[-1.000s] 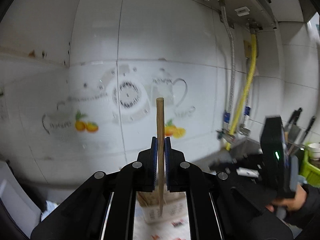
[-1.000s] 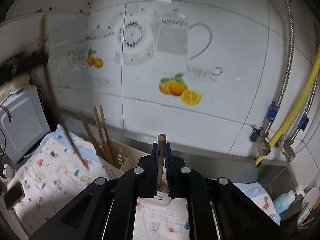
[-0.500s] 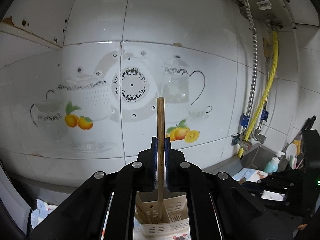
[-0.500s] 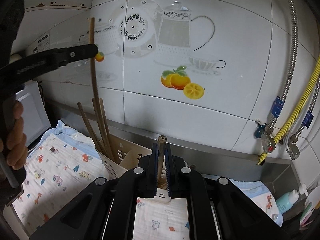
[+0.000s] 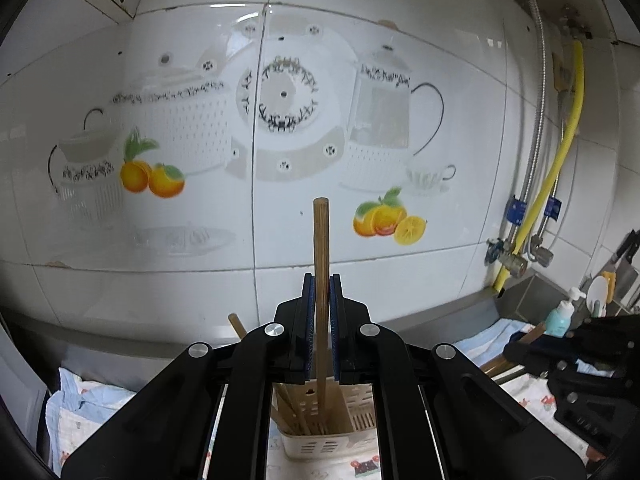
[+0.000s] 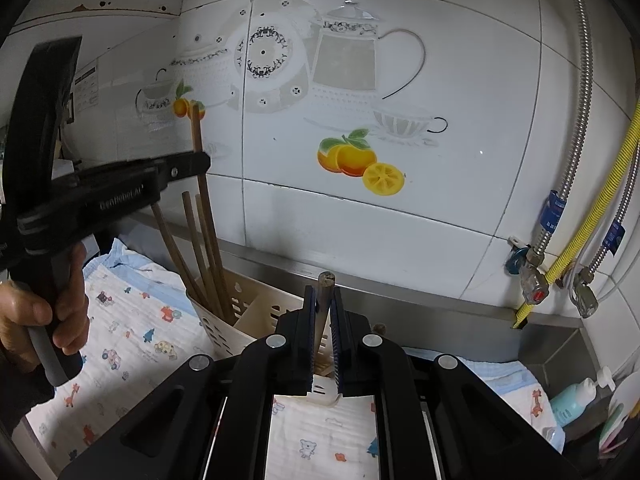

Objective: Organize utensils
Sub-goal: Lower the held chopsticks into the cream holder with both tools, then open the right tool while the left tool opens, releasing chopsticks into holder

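- The left gripper point(image 5: 320, 292) was clamped on a wooden chopstick point(image 5: 321, 248), held close to upright, its lower end already down inside the cream utensil caddy point(image 5: 320, 438).
- From the right wrist view that same chopstick point(image 6: 197, 132) stood among the other chopsticks point(image 6: 192, 240) leaning in the caddy's left compartment point(image 6: 236, 308).
- The right gripper point(image 6: 322, 304) was shut on a second chopstick point(image 6: 325, 292), its blunt end poking up between the pads, waiting just in front of the caddy.
- The caddy sat on a cartoon-print cloth point(image 6: 132, 328) against the tiled wall point(image 6: 440, 184).
- To my eye the step in hand was dropping the left stick in. Done well, the person would lower it until the tip was near the bottom, then part the jaws and lift straight up.
- Keeping it vertical mattered, I thought: tilted, it could lever against the stored sticks or tip the light caddy.
- The right stick should go in only once the left gripper was clear.
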A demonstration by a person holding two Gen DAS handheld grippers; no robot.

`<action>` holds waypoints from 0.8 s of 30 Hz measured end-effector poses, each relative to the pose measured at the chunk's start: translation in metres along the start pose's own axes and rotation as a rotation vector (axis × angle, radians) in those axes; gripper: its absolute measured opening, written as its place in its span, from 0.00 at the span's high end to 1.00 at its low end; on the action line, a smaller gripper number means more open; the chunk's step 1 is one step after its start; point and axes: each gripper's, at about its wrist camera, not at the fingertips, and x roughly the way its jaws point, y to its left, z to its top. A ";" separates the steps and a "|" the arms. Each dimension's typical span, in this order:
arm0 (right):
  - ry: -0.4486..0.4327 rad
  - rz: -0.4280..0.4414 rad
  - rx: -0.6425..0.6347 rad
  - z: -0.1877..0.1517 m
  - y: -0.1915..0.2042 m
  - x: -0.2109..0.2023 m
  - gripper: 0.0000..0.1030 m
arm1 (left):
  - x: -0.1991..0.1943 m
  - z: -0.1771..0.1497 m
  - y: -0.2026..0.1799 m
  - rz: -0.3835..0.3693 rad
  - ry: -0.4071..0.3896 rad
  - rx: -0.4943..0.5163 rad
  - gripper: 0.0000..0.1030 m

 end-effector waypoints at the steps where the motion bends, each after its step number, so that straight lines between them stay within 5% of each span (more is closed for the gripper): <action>1: -0.002 -0.002 0.000 0.000 0.000 0.000 0.93 | 0.002 -0.002 0.001 -0.001 0.007 -0.002 0.94; 24: -0.038 -0.022 0.009 0.004 0.000 -0.026 0.89 | -0.013 -0.007 0.000 -0.004 0.032 0.004 0.92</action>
